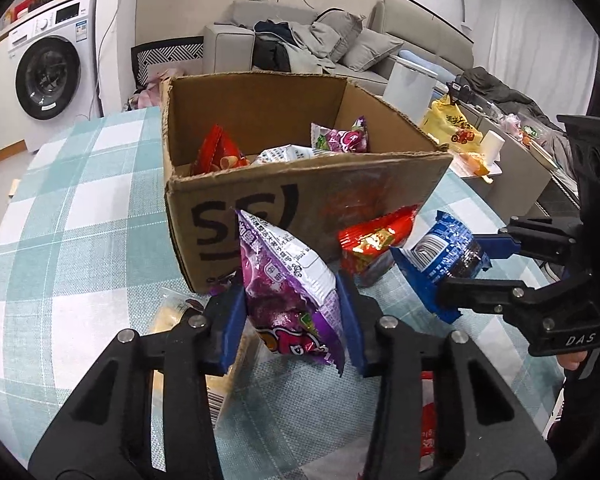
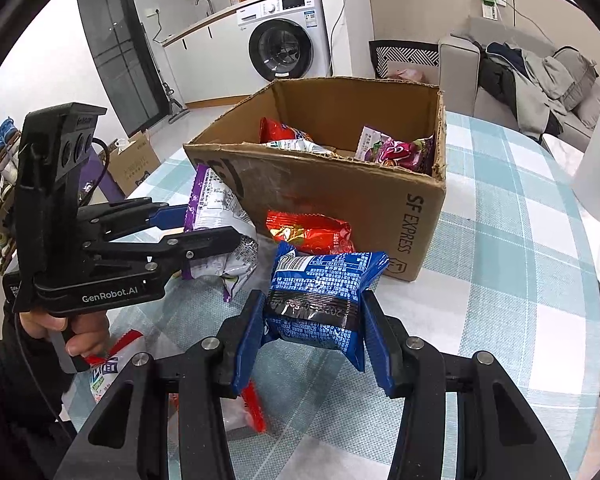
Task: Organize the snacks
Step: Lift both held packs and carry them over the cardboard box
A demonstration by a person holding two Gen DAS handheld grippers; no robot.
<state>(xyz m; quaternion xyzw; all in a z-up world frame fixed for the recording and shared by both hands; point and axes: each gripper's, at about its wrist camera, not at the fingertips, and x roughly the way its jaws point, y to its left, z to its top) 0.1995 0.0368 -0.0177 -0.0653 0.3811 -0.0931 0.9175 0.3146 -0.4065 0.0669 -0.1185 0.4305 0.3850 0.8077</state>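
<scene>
My left gripper (image 1: 290, 320) is shut on a purple snack bag (image 1: 288, 292), held upright just in front of the cardboard box (image 1: 308, 196). In the right wrist view the same purple bag (image 2: 220, 220) sits between the left gripper's (image 2: 210, 226) fingers. My right gripper (image 2: 314, 338) is shut on a blue snack packet (image 2: 320, 292), lifted off the table; the left wrist view shows this blue packet (image 1: 440, 252) to the right. The open box (image 2: 380, 208) holds red, white and purple packets. A red packet (image 2: 308, 232) lies against the box's front wall.
Checked tablecloth (image 1: 80, 200) covers the table. More packets lie near me: a yellowish one (image 1: 168, 316) under the left gripper, a red-and-white one (image 2: 116, 364) by the person's hand (image 2: 80, 332). A white container (image 2: 596, 168) stands at right. A sofa and washing machine are behind.
</scene>
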